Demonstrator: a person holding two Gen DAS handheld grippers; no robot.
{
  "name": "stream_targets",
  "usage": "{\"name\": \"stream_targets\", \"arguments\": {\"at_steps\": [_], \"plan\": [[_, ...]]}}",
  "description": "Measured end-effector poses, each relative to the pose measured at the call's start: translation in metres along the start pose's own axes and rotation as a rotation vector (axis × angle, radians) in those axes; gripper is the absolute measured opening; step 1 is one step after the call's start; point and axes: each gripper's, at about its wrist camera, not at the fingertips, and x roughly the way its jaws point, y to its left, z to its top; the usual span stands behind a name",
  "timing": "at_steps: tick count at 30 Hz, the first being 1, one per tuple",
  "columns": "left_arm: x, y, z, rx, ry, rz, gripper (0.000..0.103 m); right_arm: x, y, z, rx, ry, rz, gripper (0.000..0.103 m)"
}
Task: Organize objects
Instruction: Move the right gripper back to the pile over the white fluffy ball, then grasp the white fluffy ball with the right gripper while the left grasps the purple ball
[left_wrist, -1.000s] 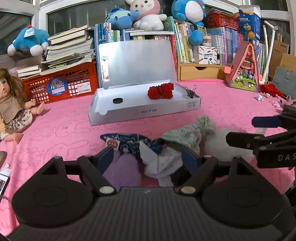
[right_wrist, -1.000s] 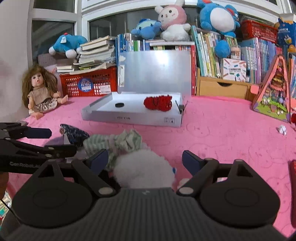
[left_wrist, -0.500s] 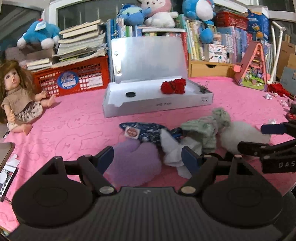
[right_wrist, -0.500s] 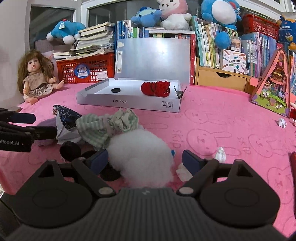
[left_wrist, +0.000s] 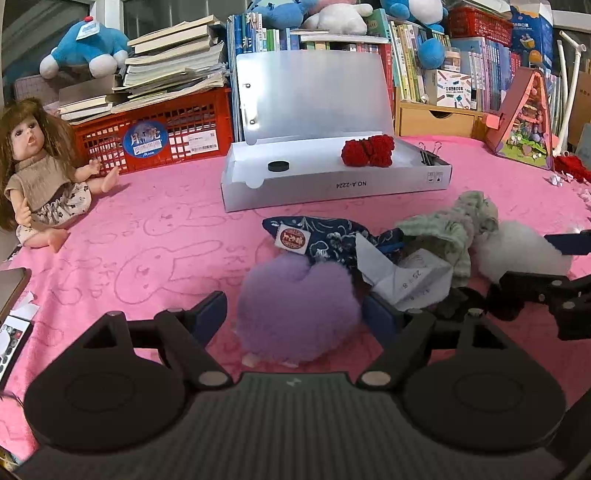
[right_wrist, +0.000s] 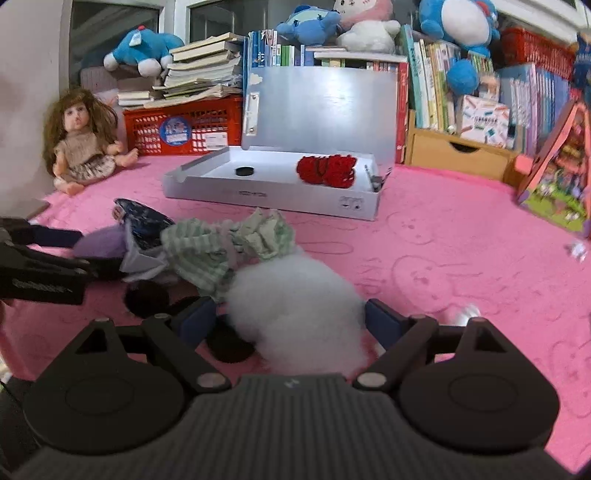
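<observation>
A purple pompom (left_wrist: 297, 308) lies on the pink cloth between the open fingers of my left gripper (left_wrist: 295, 319). A white pompom (right_wrist: 295, 314) lies between the open fingers of my right gripper (right_wrist: 290, 319); it also shows in the left wrist view (left_wrist: 521, 253). Behind them lie a dark blue patterned pouch (left_wrist: 325, 238), a folded white paper (left_wrist: 402, 275) and a green striped cloth (right_wrist: 225, 245). An open white file box (left_wrist: 332, 181) farther back holds a red yarn bundle (left_wrist: 367, 149) and a black disc (left_wrist: 277, 166).
A doll (left_wrist: 35, 166) sits at the left. A red crate (left_wrist: 162, 134) with books, a bookshelf with plush toys and a wooden drawer (left_wrist: 436, 120) line the back. A pink toy house (left_wrist: 524, 122) stands at the right. Black round objects (right_wrist: 146, 299) lie by the right gripper.
Both grippers have pulled back and lowered; the purple pompom now sits between the left fingers and the white pompom between the right fingers. The objects themselves have not moved.
</observation>
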Motion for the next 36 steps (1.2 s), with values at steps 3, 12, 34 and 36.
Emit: {"name": "stream_targets", "arguments": {"at_steps": [3,12,34,36], "plan": [[0.006,-0.002,-0.001,0.015,0.013,0.023,0.084,0.002,0.0,-0.001,-0.005,0.0,-0.013,0.091],[0.013,0.0,-0.004,0.012,0.016,0.0,0.084,0.01,-0.005,-0.004,0.032,0.024,-0.015,0.087],[0.014,0.008,-0.004,-0.1,-0.025,-0.019,0.07,0.011,-0.003,-0.004,0.035,0.015,-0.028,0.077],[0.013,0.01,-0.003,-0.112,-0.026,-0.018,0.069,0.01,-0.002,-0.003,0.037,0.011,-0.035,0.076]]}}
